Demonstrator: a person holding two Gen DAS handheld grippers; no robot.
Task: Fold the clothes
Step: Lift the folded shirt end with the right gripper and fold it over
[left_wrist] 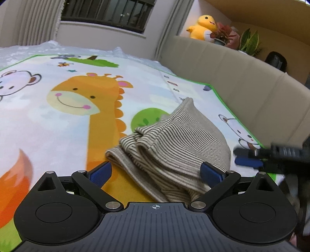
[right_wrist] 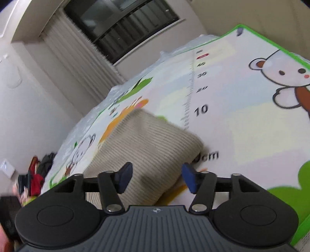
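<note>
Striped garment (left_wrist: 170, 147) folded | cartoon play mat (left_wrist: 58, 124) | curtained window (left_wrist: 108, 13)

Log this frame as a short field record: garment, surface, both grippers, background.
garment: striped beige-grey cloth, bunched in loose folds, not flat
surface: cartoon play mat with giraffe print and green border
left gripper: open, one finger on each side of the cloth, not clamped
right gripper: open, above the cloth's near edge; blurred in the right wrist view
contact: none visible from either gripper
background: beige sofa back, yellow plush toy, potted plants, dark window
</note>
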